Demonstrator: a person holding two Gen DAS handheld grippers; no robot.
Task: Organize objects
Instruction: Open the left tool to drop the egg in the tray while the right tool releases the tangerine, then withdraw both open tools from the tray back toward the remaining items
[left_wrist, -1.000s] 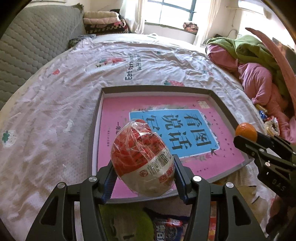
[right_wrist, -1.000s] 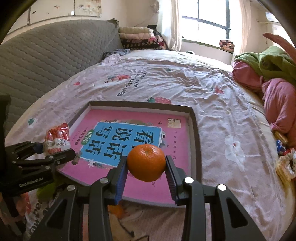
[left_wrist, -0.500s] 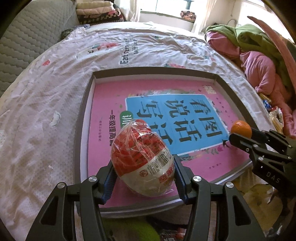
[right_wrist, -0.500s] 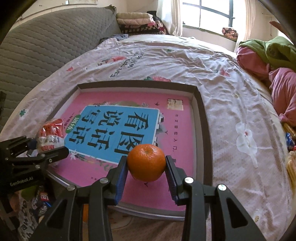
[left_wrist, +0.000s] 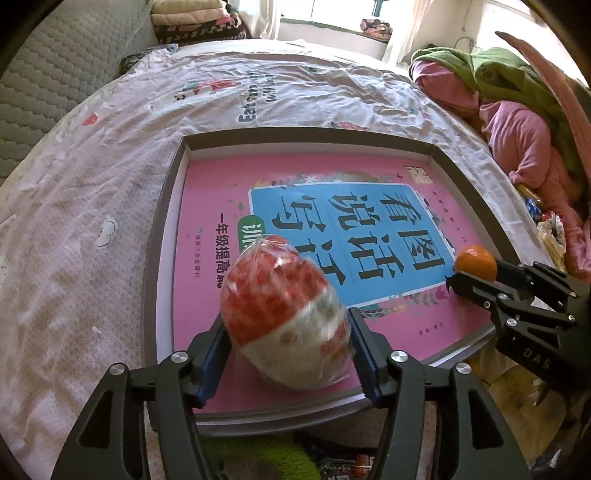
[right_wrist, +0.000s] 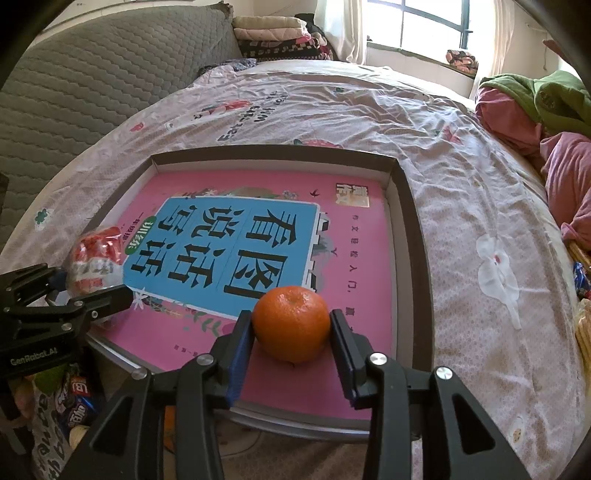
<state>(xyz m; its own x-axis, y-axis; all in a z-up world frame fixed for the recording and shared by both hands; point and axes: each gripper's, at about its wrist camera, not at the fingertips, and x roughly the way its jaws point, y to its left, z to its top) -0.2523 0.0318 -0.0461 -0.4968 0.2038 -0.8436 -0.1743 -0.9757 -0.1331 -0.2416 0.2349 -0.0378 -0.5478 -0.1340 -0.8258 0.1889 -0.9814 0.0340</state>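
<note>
A shallow grey box (left_wrist: 162, 236) (right_wrist: 413, 236) lies on the bed with a pink and blue book (left_wrist: 332, 221) (right_wrist: 243, 243) flat inside it. My left gripper (left_wrist: 286, 341) is shut on a red-and-white plastic-wrapped snack (left_wrist: 284, 314), held low over the book's near left corner. It also shows in the right wrist view (right_wrist: 94, 260). My right gripper (right_wrist: 291, 336) is shut on an orange (right_wrist: 291, 323), held low over the book's near right part. The orange also shows in the left wrist view (left_wrist: 475, 263).
The bed sheet (left_wrist: 92, 177) surrounds the box. Pink and green clothes (left_wrist: 517, 110) are piled at the right. A grey quilted headboard (right_wrist: 74, 85) is at the left. Snack packets (right_wrist: 70, 398) lie below the box's near edge.
Both grippers have moved forward and down over the box, each still holding its object. The snack and the orange are now lower, close to the book.
</note>
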